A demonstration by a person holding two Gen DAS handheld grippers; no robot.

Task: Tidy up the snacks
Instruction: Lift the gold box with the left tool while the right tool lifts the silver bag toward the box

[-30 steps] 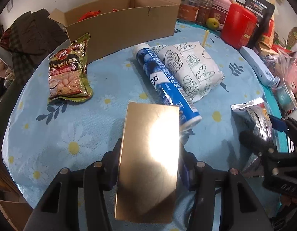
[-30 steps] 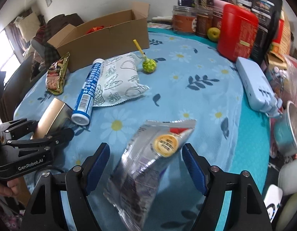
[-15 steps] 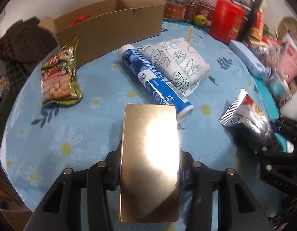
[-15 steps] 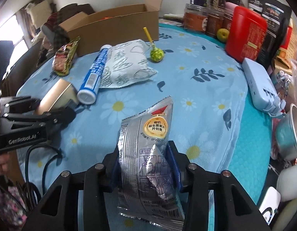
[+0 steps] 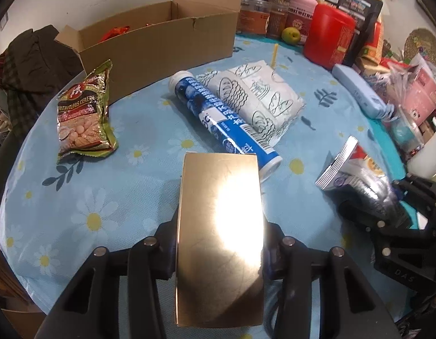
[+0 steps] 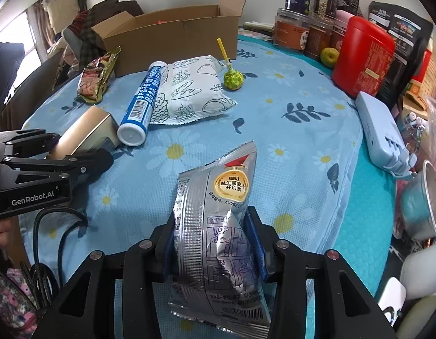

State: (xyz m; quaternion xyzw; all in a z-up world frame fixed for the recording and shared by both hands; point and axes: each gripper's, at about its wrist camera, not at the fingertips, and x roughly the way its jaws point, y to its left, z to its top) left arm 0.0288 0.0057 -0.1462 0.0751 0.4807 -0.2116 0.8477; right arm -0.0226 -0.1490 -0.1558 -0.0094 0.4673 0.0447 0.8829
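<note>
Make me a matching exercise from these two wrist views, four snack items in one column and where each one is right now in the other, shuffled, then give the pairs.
Items
1. shiny gold rectangular box
2. silver foil snack pouch
3. blue and white tube
4. green lollipop with a yellow stick

Places
A. lying against the white bread-print bag
B. clamped in the right gripper
C. on the cloth past the bag's far corner
D. clamped in the left gripper

Pairs: 1-D, 2-B, 3-A, 4-C

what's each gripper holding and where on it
Left gripper clamps the gold box by its long sides, near the middle. Right gripper pinches the silver pouch across its lower half.
</note>
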